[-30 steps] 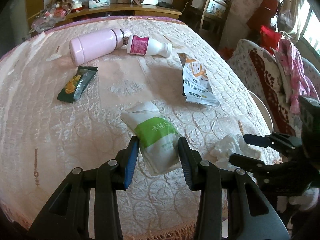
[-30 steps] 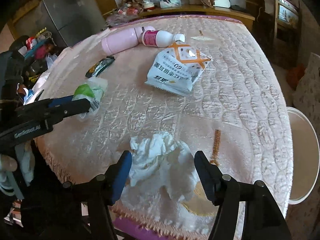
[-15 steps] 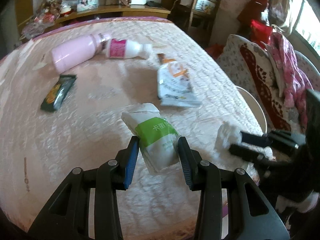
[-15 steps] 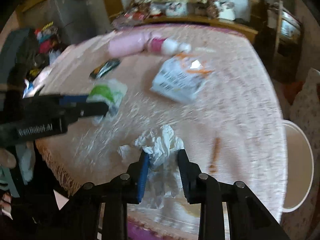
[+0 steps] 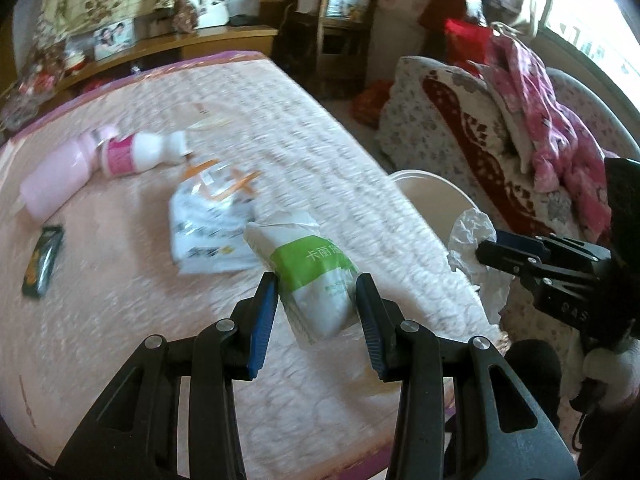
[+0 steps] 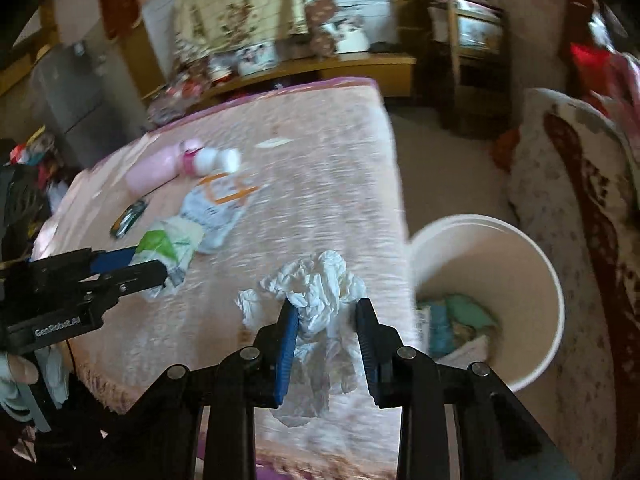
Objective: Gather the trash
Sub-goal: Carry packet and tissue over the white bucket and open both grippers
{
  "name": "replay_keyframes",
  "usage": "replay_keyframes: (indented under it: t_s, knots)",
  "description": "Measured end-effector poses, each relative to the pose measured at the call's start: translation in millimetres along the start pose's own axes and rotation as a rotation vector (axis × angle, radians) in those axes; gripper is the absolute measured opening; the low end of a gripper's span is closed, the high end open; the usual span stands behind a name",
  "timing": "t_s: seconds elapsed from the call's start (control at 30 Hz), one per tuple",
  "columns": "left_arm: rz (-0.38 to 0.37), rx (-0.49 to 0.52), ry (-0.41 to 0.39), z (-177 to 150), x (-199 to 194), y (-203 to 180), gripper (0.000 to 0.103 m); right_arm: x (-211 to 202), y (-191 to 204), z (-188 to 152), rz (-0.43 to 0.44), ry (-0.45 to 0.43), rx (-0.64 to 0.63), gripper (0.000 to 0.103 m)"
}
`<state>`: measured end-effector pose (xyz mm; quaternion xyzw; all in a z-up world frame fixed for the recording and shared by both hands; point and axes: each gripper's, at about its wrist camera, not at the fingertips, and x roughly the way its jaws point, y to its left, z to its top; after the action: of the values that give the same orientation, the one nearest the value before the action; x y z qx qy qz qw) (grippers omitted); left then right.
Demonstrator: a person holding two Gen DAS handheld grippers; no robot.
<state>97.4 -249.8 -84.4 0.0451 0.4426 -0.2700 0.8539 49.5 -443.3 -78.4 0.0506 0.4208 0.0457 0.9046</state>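
Observation:
My left gripper (image 5: 316,284) is shut on a white and green pouch (image 5: 308,268) and holds it above the pink quilted table (image 5: 120,312). My right gripper (image 6: 326,308) is shut on a crumpled white tissue (image 6: 316,284), lifted off the table near its right edge. The tissue also shows in the left wrist view (image 5: 472,236). A white bin (image 6: 532,256) with some trash in it stands on the floor right of the table. A white and orange snack bag (image 5: 208,216), a dark wrapper (image 5: 42,260), a white bottle with a pink label (image 5: 140,152) and a pink bottle (image 5: 56,180) lie on the table.
A sofa with patterned cushions (image 5: 452,120) and pink clothes (image 5: 548,112) stands right of the bin. A wooden shelf (image 5: 192,40) with photos runs behind the table. A wooden rack (image 5: 340,12) stands at the back.
The right gripper closed on the tissue and lifted it. Both grippers swung right toward the bin, each carrying its item.

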Motion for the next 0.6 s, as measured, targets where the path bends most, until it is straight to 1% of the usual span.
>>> replay_keyframes:
  t_s: [0.13,0.3,0.6]
  knots:
    - [-0.012,0.041,0.002,11.3,10.3,-21.1,0.038,-4.1,-29.4,-4.1,-0.036,0.000,0.051,0.028]
    - [-0.039,0.077,0.011,25.2,26.3,-46.4,0.038,-2.1,-56.9,-7.4,-0.066,0.004,0.104,0.028]
    - [-0.109,0.132,0.038,46.7,61.2,-88.2,0.038,3.1,-102.9,-11.7,-0.127,-0.003,0.188,0.028]
